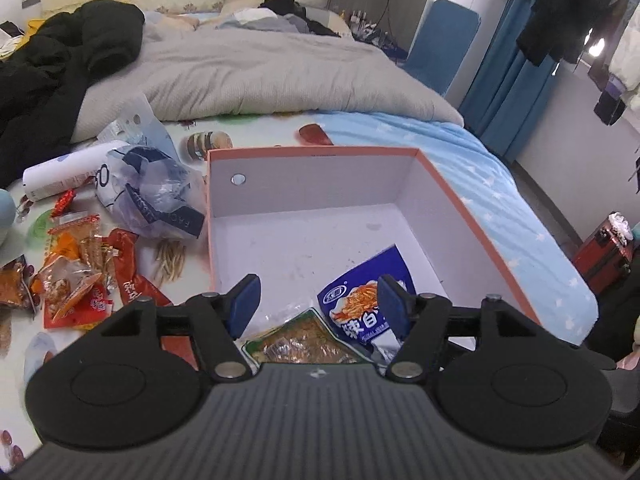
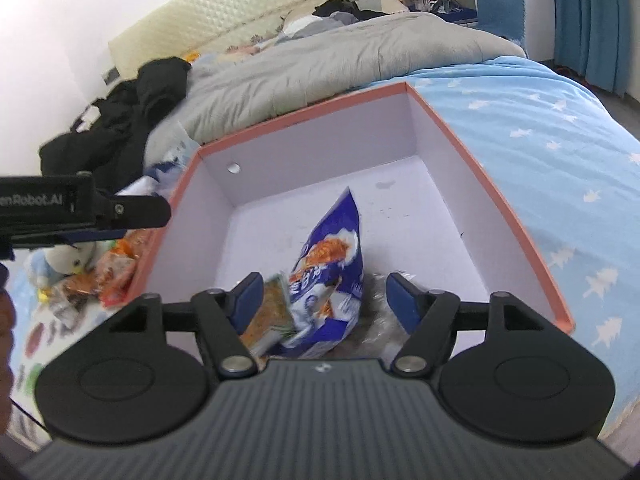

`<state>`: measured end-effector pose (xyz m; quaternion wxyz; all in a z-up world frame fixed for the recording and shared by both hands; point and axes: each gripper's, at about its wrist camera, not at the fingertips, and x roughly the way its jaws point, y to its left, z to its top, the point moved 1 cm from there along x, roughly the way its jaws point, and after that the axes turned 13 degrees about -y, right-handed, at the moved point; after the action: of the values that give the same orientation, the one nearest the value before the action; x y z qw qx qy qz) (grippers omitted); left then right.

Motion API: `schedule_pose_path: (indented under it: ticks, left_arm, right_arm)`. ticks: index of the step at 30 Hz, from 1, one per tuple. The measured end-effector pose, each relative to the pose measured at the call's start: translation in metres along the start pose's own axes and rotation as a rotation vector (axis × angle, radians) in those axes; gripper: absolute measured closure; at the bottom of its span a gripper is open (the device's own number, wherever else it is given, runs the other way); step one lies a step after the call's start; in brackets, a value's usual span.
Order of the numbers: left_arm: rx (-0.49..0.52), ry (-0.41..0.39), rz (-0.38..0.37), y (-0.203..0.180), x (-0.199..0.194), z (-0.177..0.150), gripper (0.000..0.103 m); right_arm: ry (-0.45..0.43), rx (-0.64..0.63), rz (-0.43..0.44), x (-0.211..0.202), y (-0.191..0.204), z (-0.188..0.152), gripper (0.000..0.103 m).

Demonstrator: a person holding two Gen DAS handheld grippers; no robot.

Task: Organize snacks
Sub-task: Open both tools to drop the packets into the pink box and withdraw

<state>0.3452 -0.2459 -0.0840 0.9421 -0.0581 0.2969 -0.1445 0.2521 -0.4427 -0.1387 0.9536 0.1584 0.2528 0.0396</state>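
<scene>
Left claw (image 1: 318, 308): released, its blue pads (image 1: 245, 304) spread with nothing pressed between them, poised over the near end of the box (image 1: 320, 153). Right claw (image 2: 323, 304): likewise released, pads apart, above the same near end; the left one's black arm shows at the left edge of its view. Beneath both lie a blue snack bag (image 1: 362, 300) and a green-edged snack packet (image 1: 298, 340), the blue one tilted against the other in the right wrist view. Whether the pads graze the bags cannot be told. The box is white inside with an orange rim; its far half and right side are bare floor, leaving open room up to the far wall. Left of the box's left wall, on the bed, lies a heap of red and orange snack packets (image 1: 80, 276), a crumpled plastic bag (image 1: 156, 196) and a white bottle (image 1: 64, 172). Beyond the far rim lies a grey quilt (image 1: 260, 72); right of the box, a blue starred sheet (image 2: 560, 152) runs to the bed's edge.
</scene>
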Motion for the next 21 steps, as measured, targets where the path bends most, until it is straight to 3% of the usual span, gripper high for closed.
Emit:
schedule_pose_path:
  ticks: [21]
  left_arm:
    - [-0.02, -0.113, -0.043, 0.037, -0.173, -0.032, 0.034]
  right_arm:
    - [-0.123, -0.076, 0.027, -0.118, 0.085, -0.02, 0.033]
